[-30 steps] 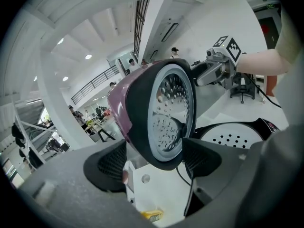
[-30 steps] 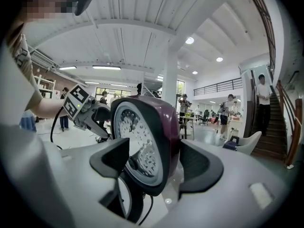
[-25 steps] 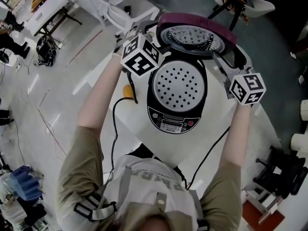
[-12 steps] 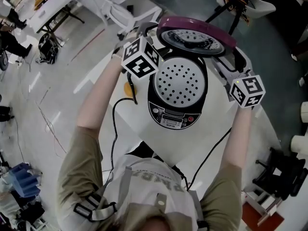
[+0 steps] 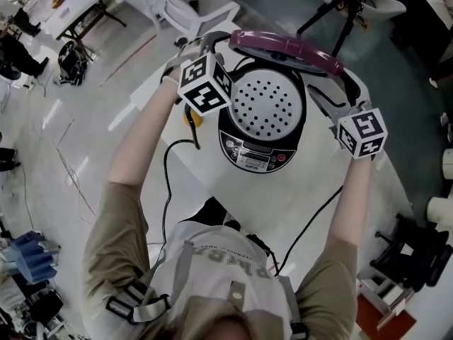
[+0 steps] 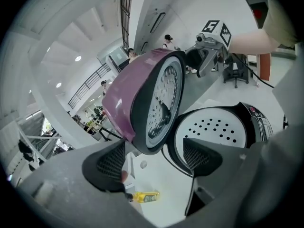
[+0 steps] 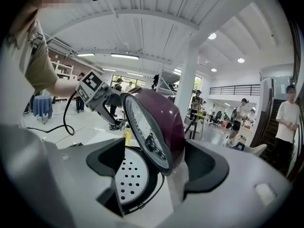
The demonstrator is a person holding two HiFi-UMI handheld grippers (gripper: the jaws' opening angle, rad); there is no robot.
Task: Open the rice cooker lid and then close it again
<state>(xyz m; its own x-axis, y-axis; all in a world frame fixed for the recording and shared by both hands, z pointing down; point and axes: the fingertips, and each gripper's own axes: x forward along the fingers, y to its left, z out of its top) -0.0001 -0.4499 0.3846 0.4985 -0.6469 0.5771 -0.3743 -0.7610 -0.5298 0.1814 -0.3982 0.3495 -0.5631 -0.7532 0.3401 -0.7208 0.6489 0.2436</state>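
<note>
My left gripper (image 6: 154, 158) is spread wide, and both dark pads are clear of everything. The lower rim of the lid (image 6: 142, 94) hangs in the gap just above them, with no pad pressing on it. My right gripper (image 7: 159, 163) is wide too, and its jaws have just been opening. The lid's edge stands between them, with the purple shell very near the right-hand pad; I cannot tell whether they touch.

In the head view the grippers flank the cooker (image 5: 241, 137), the left one at its far left corner and the right one at its right side.

The lid has a glossy purple shell outside and a black rim. Inside is a round silver plate dotted with small holes, with a dark knob at its middle. The lid is raised at the far side of the cooker and leans over the pot mouth. From above I see mostly its edge.

The cooker is black and round and sits on a white table (image 5: 205, 190) in front of me. Its panel (image 5: 256, 160), with a display and a red button, faces my way. A pale tray (image 5: 267, 105) pierced with round holes fills the pot mouth, and what lies under it is hidden.

A small yellow item (image 6: 145, 197) lies on the table just left of the cooker. A black cable (image 5: 167, 190) trails from beside it towards me.
</note>
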